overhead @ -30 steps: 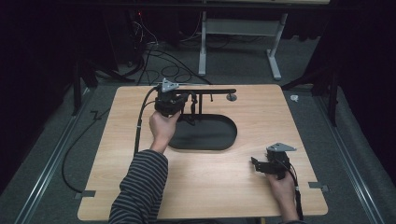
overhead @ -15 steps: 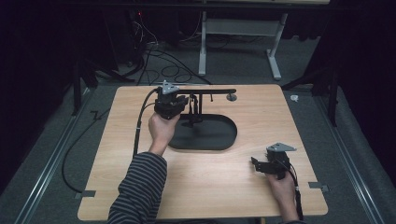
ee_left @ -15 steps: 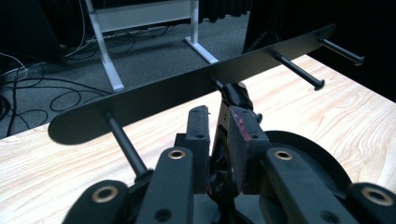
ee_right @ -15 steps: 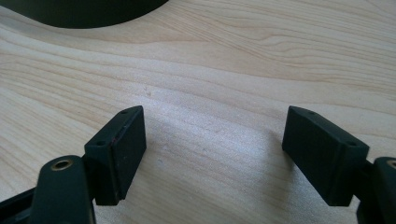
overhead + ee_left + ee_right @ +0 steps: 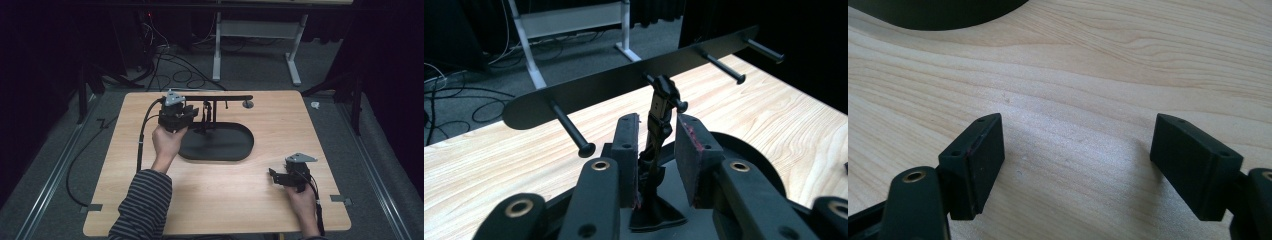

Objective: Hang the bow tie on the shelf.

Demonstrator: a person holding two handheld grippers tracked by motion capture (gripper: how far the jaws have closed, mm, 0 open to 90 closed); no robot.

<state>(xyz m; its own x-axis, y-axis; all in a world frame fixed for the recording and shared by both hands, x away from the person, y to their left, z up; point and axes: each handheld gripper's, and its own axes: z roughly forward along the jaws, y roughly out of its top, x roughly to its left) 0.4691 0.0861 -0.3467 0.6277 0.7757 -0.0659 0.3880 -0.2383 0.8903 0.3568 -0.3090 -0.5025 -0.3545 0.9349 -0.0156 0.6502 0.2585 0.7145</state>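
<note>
A black stand sits at the middle of the wooden table: an oval base (image 5: 225, 145), an upright, and a long bar (image 5: 220, 98) with several pegs (image 5: 573, 131). My left gripper (image 5: 196, 119) is at the stand's upright, held from the left. In the left gripper view its jaws (image 5: 656, 122) stand on either side of a thin black upright piece (image 5: 660, 107) that reaches up to a peg; a gap shows beside the right pad (image 5: 689, 150). My right gripper (image 5: 273, 177) rests near the table's front right, wide open over bare wood (image 5: 1075, 125).
A small grey disc (image 5: 247, 104) lies on the table by the bar's right end. The stand's base edge (image 5: 938, 10) shows at the top of the right gripper view. Behind the table are a white desk frame (image 5: 255, 30) and floor cables (image 5: 175, 60).
</note>
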